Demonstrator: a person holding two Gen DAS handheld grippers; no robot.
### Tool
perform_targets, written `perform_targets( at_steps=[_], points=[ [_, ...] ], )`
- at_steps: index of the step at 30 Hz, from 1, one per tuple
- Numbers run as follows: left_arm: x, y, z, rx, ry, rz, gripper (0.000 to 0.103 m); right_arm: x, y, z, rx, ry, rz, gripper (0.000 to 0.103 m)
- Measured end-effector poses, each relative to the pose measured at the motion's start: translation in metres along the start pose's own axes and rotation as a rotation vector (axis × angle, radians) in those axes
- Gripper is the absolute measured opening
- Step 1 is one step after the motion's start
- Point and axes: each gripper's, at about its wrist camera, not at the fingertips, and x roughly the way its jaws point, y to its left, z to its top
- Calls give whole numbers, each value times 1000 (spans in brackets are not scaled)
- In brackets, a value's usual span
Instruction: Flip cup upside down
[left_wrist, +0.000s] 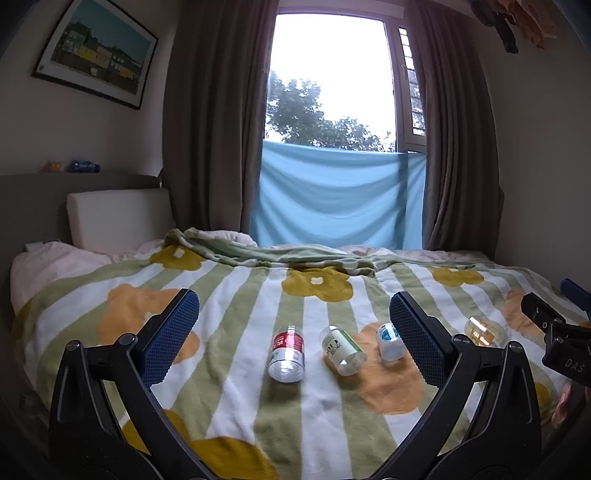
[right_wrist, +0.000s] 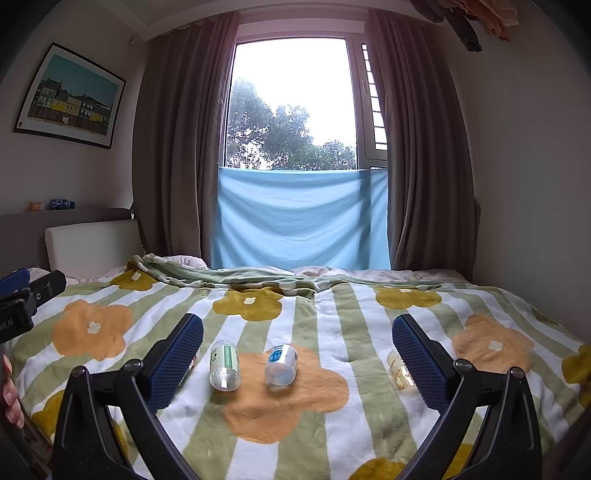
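Several small clear plastic cups lie on their sides on the flowered blanket (left_wrist: 258, 406). In the left wrist view a red-label cup (left_wrist: 287, 353), a green-label cup (left_wrist: 341, 350), a blue-label cup (left_wrist: 388, 341) and a yellowish clear cup (left_wrist: 482, 331) lie in a row. My left gripper (left_wrist: 293, 328) is open and empty, just short of them. In the right wrist view the green-label cup (right_wrist: 224, 365), the blue-label cup (right_wrist: 281, 365) and the yellowish cup (right_wrist: 399, 369) show. My right gripper (right_wrist: 297, 350) is open and empty above them.
The bed fills the foreground, with a rumpled blanket fold (left_wrist: 295, 254) at its far edge and a white headboard cushion (left_wrist: 118, 218) at the left. Curtains and a blue cloth (left_wrist: 332, 195) hang behind. The right gripper's body (left_wrist: 561, 332) shows at the right edge.
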Motion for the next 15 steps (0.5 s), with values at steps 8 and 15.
perform_targets(
  at_steps=[8,15],
  points=[
    [0,1,-1,-4,5,1,103,0,-1,-1,0,0,1,102],
    [1,4,-1,-7,10,4,103,0,-1,-2,2,0,1,102]
  ],
)
